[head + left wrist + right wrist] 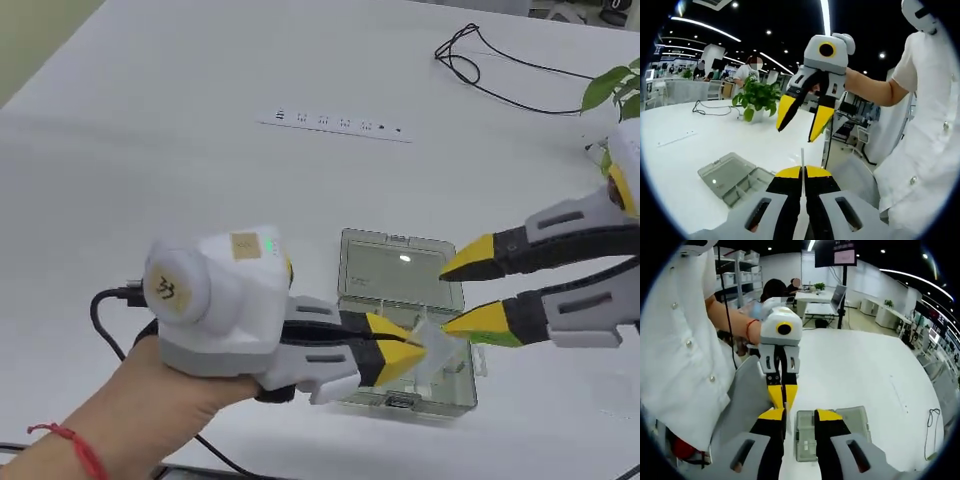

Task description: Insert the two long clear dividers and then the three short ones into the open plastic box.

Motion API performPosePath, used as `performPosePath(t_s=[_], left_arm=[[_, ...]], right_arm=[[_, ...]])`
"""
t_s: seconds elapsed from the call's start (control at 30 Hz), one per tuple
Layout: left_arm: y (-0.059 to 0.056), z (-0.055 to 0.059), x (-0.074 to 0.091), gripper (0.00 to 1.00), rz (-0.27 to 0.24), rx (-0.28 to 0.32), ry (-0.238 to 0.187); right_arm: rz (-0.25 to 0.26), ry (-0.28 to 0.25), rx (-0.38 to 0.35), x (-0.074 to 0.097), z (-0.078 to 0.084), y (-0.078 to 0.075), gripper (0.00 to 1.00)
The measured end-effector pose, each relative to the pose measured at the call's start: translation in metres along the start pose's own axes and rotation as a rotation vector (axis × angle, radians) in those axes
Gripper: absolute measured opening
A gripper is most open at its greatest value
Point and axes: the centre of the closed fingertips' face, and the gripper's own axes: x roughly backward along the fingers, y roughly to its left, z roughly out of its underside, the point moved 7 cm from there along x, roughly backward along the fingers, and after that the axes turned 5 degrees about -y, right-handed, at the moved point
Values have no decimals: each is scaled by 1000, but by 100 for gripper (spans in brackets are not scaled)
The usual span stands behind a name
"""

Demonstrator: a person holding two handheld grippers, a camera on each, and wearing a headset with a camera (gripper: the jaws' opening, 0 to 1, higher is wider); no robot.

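The job is not finished, by my reading. Your left tongs (pixel 400 352) are clenched on one clear divider (pixel 438 358), held just above the open plastic box (pixel 395 272) on the white bench (pixel 200 150), so that piece is not yet seated. Your right tongs (pixel 452 297) are released, jaws apart, with the tips close to the divider over the box. I cannot tell whether any dividers already sit in the base, nor whether the held one is long or short. The divider is a thin, flat, rigid-looking transparent sheet, and edge-on in the left gripper view it is a mere line. The box is shallow, rectangular and translucent grey, with its hinged lid laid flat behind the base.
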Motion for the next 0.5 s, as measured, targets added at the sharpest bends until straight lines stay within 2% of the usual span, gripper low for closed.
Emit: performPosePath(t_s=[0.07,0.17,0.23,0.5], left_arm=[[-1,0,-1,0,10,-15,6],[-2,1,-1,0,26,-50,19],[-2,0,-1,0,31,-53,11],[-6,-8,1,0,65,-78,-37]], right_arm=[[-28,9,0,-1,1,3,21],[-97,28,-4,-3,3,12,18],[-133,30,-15,-5,4,16,18],[-189,51,0,-12,2,24,11]])
